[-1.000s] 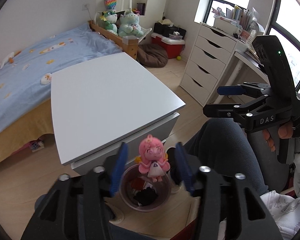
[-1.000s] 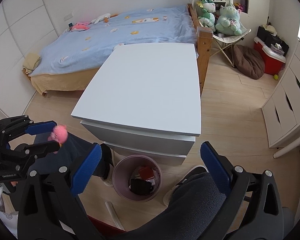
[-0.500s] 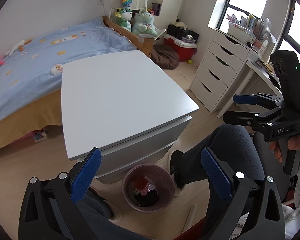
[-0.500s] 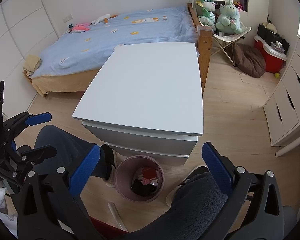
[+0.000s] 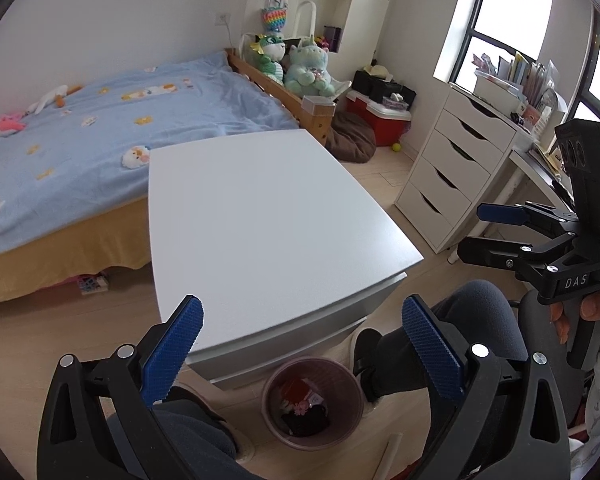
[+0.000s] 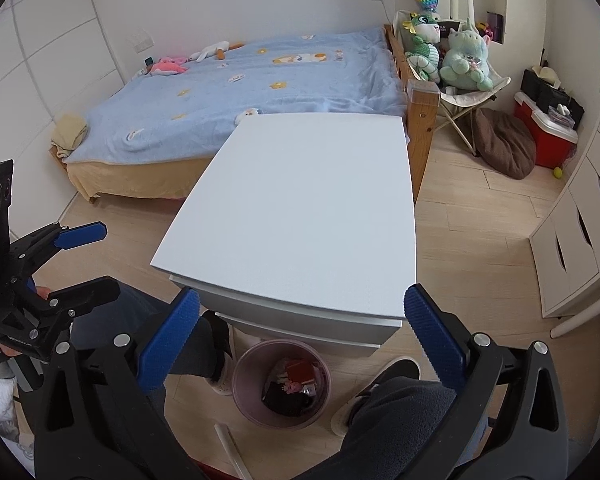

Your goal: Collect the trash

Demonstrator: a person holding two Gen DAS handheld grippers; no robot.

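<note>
Both claws stand wide apart and hold nothing: the left gripper [image 5: 302, 346], with its blue ribbed pads spread, hangs above the round mauve plastic waste bin [image 5: 312, 402] on the pale wood floor, and the right gripper [image 6: 302, 336] hangs over the same bin from the other side, jaws equally spread. Inside the bin lies a heap of trash [image 6: 294, 386]: something red, something black and a small pink piece on top. The bin sits just beside the front of the white flat-topped drawer cabinet [image 5: 268, 216], between the person's feet. The cabinet top shows nothing on it. Judging from this, the collecting looks finished or close to it; no loose litter is plainly visible on the nearby floor.
</note>
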